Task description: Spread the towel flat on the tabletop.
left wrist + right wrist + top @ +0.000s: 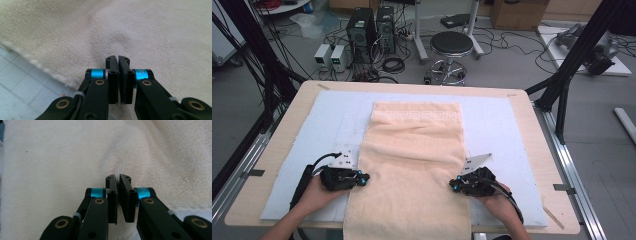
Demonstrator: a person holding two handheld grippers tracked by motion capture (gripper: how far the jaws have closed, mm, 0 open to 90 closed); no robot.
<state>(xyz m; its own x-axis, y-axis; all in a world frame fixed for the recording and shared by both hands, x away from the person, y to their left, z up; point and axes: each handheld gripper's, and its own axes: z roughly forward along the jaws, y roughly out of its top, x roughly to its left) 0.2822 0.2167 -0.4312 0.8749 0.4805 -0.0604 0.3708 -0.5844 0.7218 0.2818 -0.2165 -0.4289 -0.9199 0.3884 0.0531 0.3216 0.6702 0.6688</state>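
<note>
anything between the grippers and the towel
Nothing visible. The left gripper sits at the towel's left edge and the right gripper at its right edge, both with jaws closed right at the cloth; whether they pinch it cannot be told.

Peach-coloured terry towel [412, 165], spread flat and lengthwise down the middle of the table, far end lying square with a woven band across it, near end hanging over the table's front edge. Soft looped pile, cream-pale up close [155, 35], gathered into a small raised pucker at each long side toward the near end [62, 157]. Slight ripples along the left edge; otherwise smooth.
</note>
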